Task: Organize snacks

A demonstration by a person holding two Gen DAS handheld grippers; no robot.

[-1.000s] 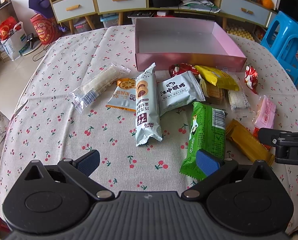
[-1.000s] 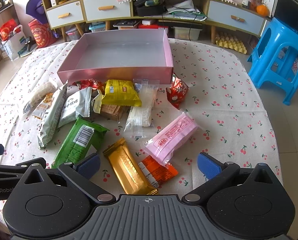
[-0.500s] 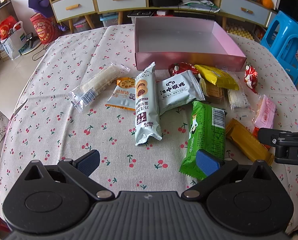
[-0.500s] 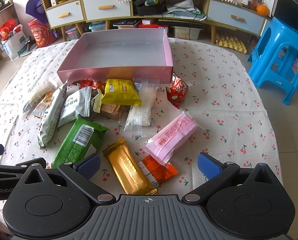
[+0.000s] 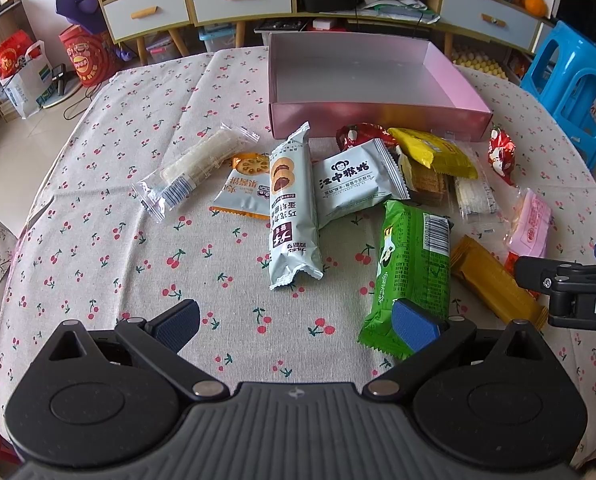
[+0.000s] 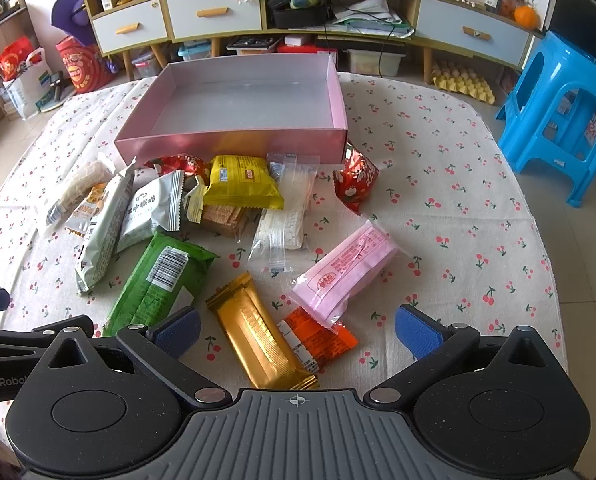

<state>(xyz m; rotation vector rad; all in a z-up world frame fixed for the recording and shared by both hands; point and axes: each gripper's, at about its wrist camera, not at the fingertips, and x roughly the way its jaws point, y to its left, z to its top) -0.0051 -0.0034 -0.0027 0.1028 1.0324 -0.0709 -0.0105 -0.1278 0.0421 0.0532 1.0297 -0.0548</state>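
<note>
left tongs (image 5: 296, 326): I had them spread wide, holding nothing, low over the cloth (image 5: 98, 220).
right tongs (image 6: 296, 326): also wide and holding nothing; their body showed at the right edge of the left view.
green pack (image 5: 411, 272): lay at my left tongs' right fingertip (image 5: 413, 326), which overlapped its near end in view; I couldn't tell if it touched. In the right view it sat just beyond the right tongs' left fingertip (image 6: 178, 330).
green pack axis: long axis ran near-to-far, far end tipped slightly right, barcode at the far end.
gold bar (image 6: 260, 330): lay between the right tongs' fingertips, closer to the left one; long axis slanted from far-left to near-right.
orange pack (image 6: 315, 338): just beside the gold bar on its right, partly under the pink pack (image 6: 345, 270).
pink pack axis: diagonal, far end to the right; clear wrap, pink filling.
grey tube (image 5: 292, 208): ahead of the left tongs, well apart from them, long axis pointing to the box (image 5: 377, 118).
box: pink, open, nothing in it, at the far side of the snack pile.
other snacks: white monkey pack (image 5: 355, 182), yellow pack (image 5: 431, 152), clear rice bar (image 5: 196, 170), red candy (image 5: 501, 154), all on the cloth near the box.
</note>
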